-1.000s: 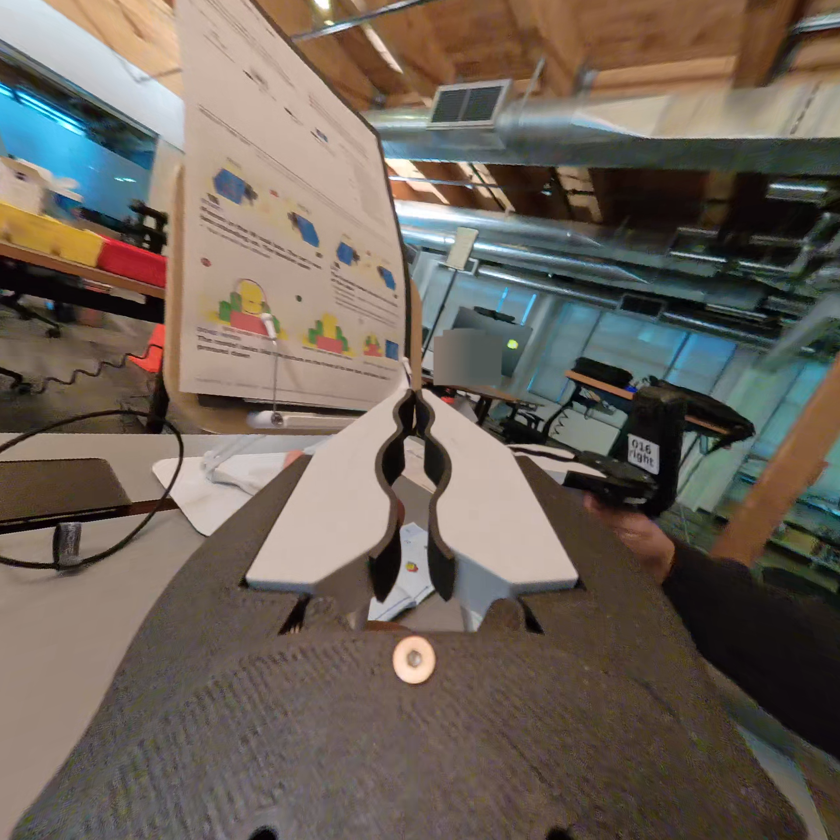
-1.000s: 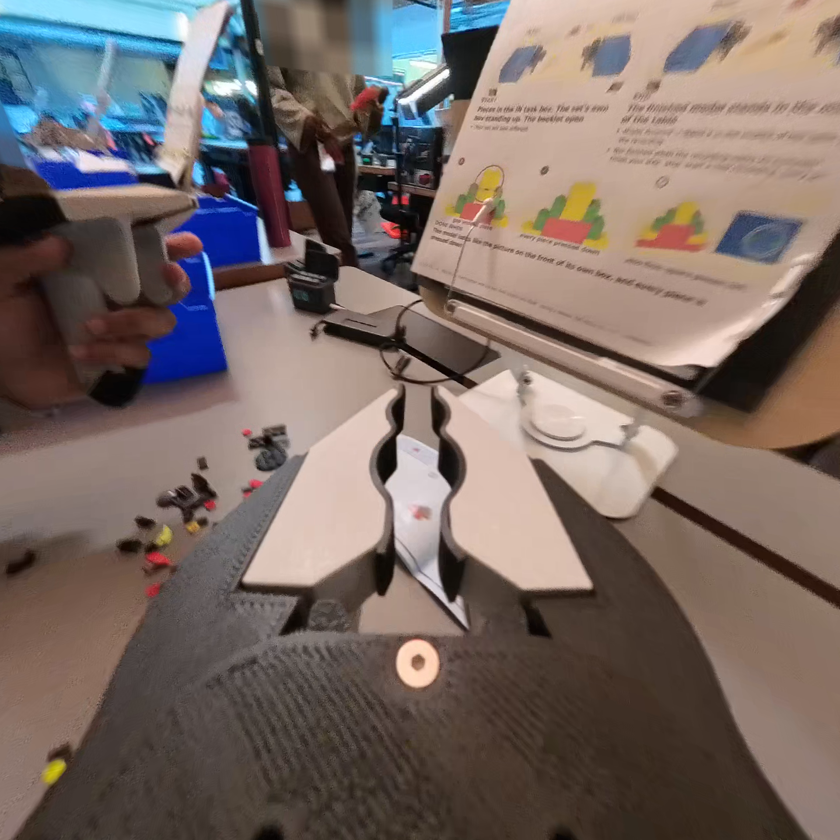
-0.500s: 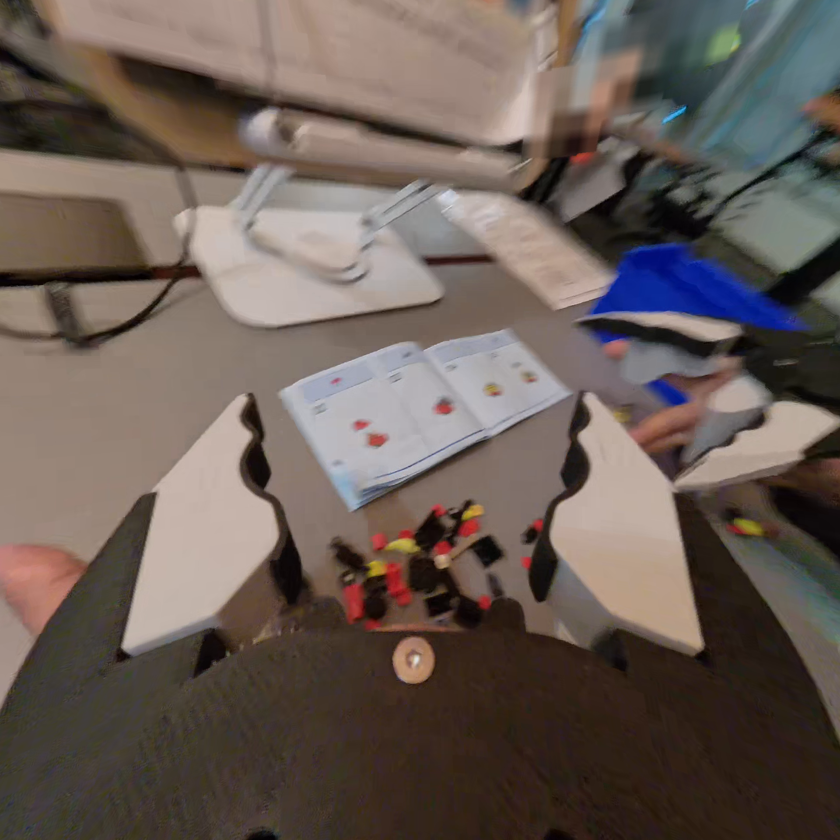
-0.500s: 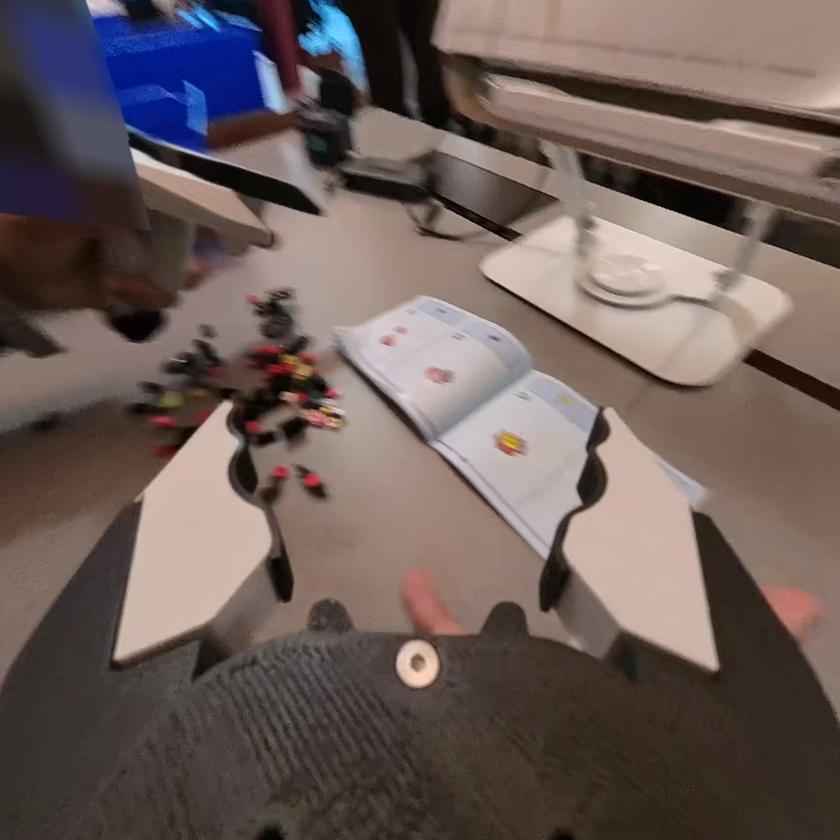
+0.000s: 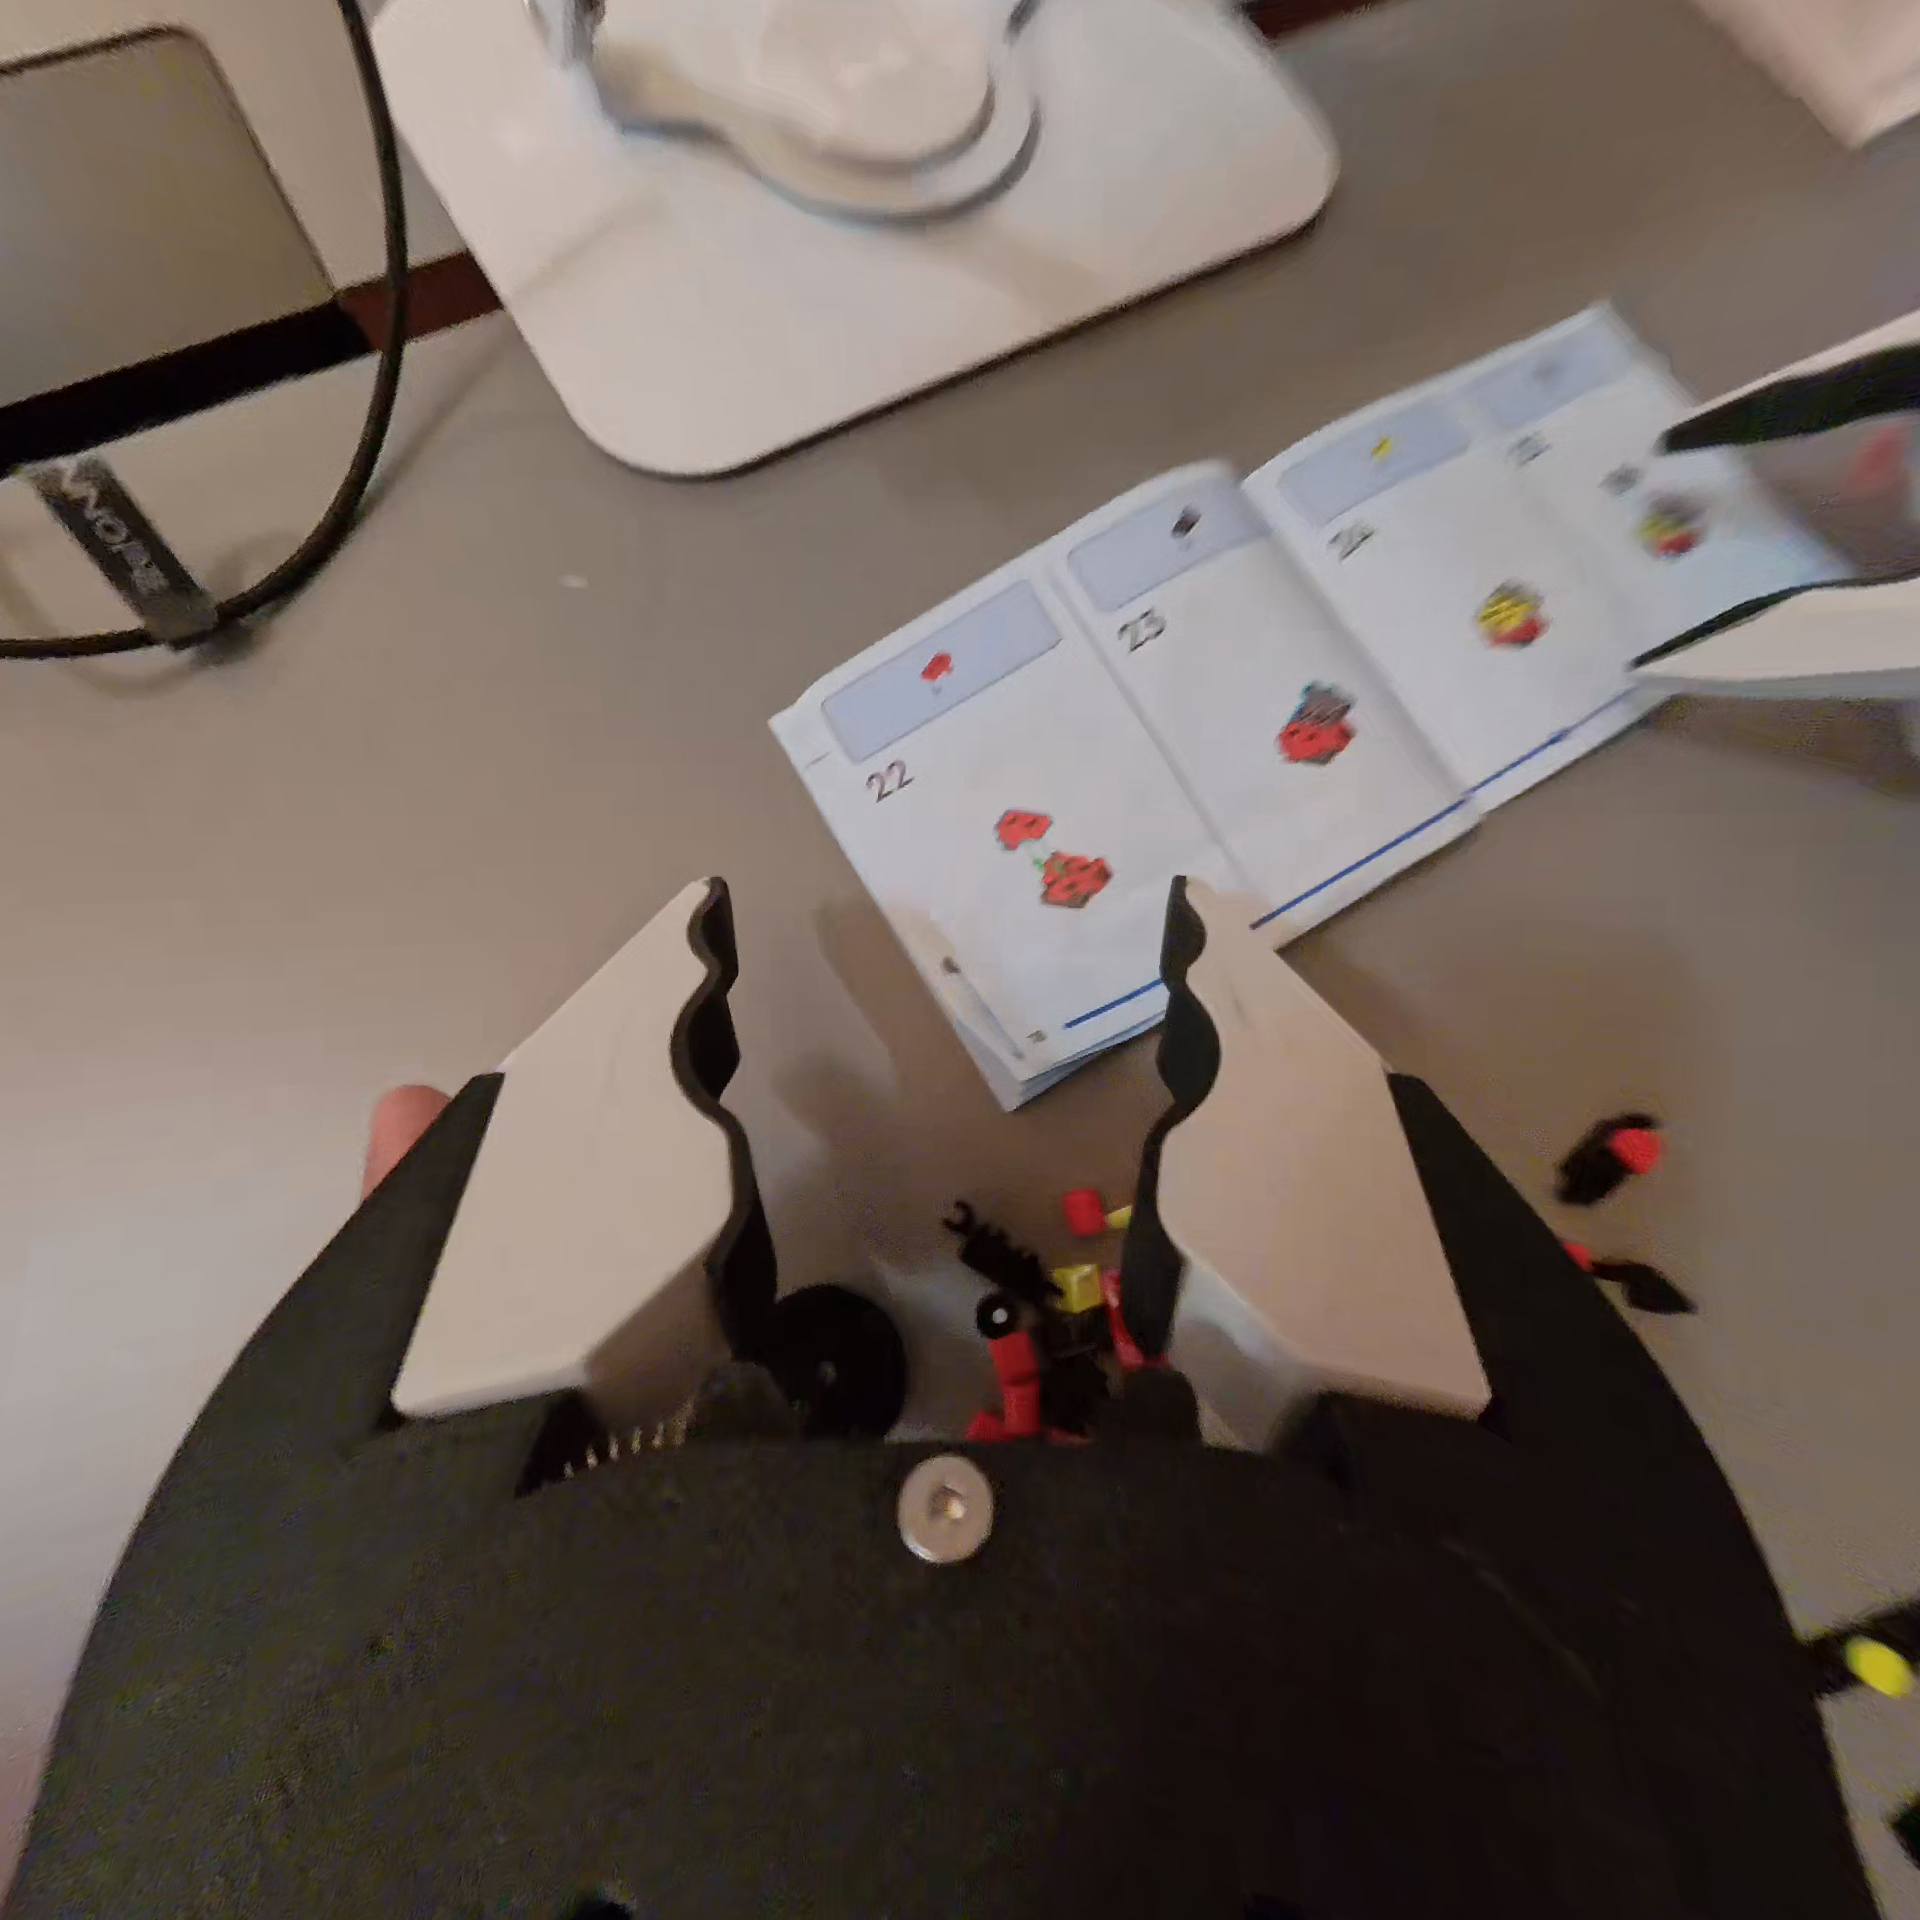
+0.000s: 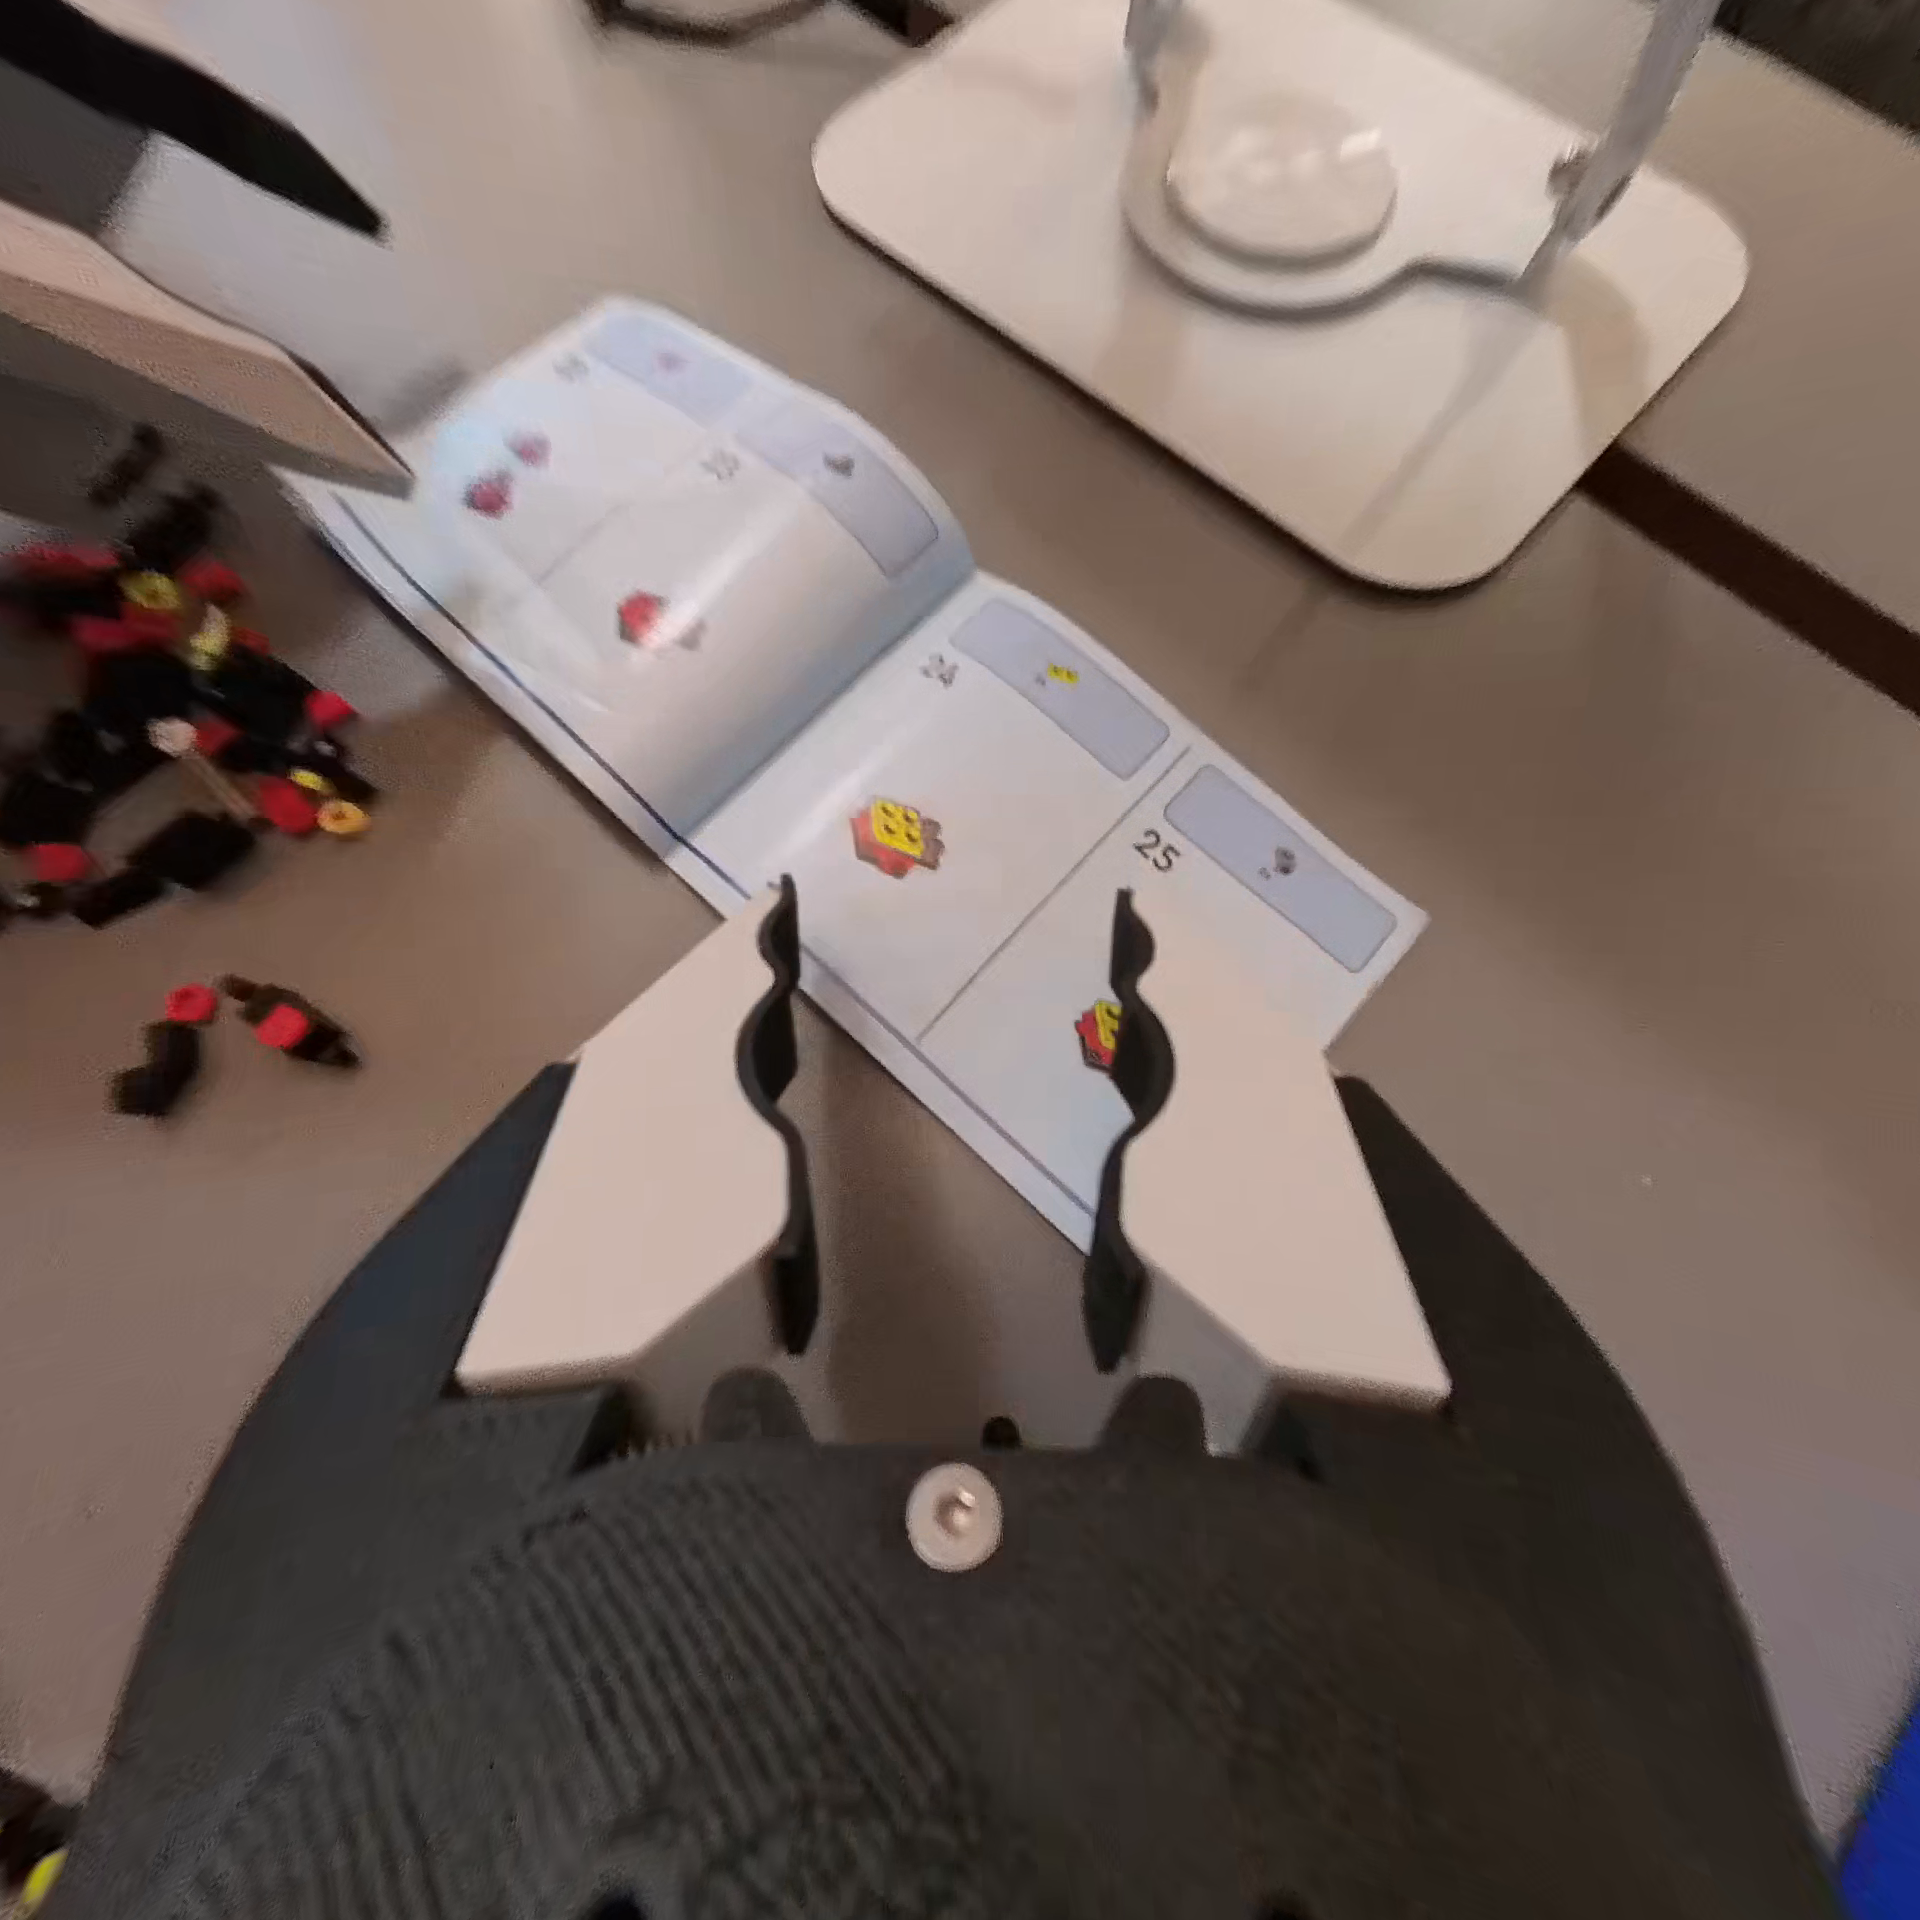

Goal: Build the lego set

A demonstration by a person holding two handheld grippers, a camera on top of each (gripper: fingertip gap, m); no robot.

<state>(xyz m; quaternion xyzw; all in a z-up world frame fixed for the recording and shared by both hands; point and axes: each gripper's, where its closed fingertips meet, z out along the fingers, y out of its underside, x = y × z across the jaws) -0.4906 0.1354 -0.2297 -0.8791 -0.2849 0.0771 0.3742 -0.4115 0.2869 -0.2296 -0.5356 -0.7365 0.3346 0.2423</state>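
A grey surface (image 5: 312, 935) fills both views, where a second ago each camera faced the upright instruction board. One white stand base (image 5: 831, 260), one open booklet (image 5: 1195, 748). The left hand-held gripper (image 5: 940, 914) and right hand-held gripper (image 6: 951, 909), together then, now hover with jaws apart and empty, likely ready for a first pick. Loose lego pieces (image 6: 177, 727), too many and blurred to count, lie unassembled left of the booklet.
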